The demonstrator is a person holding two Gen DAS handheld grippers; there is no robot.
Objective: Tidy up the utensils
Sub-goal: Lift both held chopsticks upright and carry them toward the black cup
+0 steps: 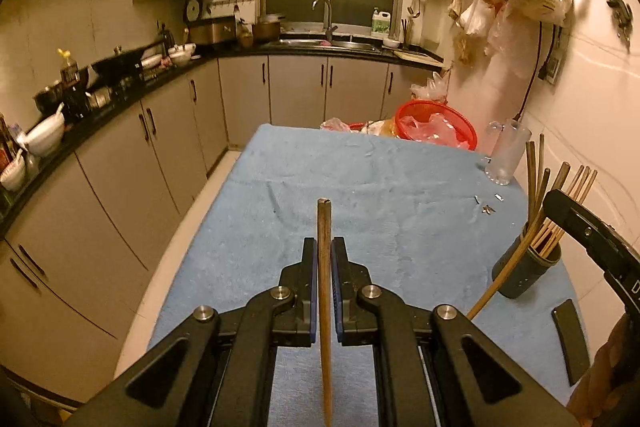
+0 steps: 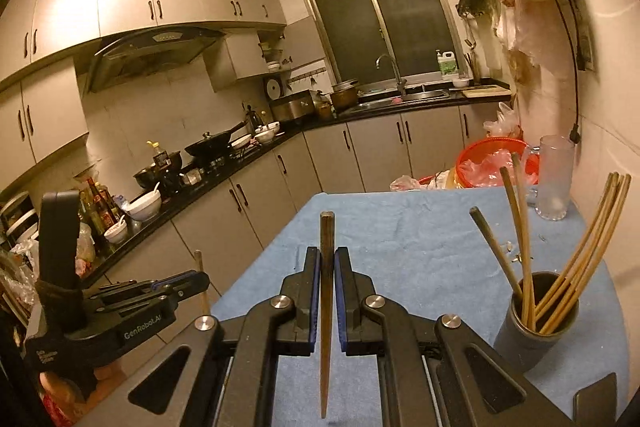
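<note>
Two chopsticks are held at once, one per tool. From the left wrist camera, the left gripper (image 1: 324, 259) is seen clamped narrowly on a light wooden chopstick (image 1: 324, 291), raised over the blue cloth (image 1: 320, 171); the dark holder (image 1: 527, 273) stands well to its right, already holding several sticks.

From the right wrist camera, the right gripper (image 2: 327, 269) is seen pinched on a darker chopstick (image 2: 326, 307), with the holder (image 2: 534, 327) near on the right. Carrying appears to be the step in hand; each stick must next be tipped over the holder's mouth and released. "GenRobot.AI" can be read on the other gripper's body.
</note>
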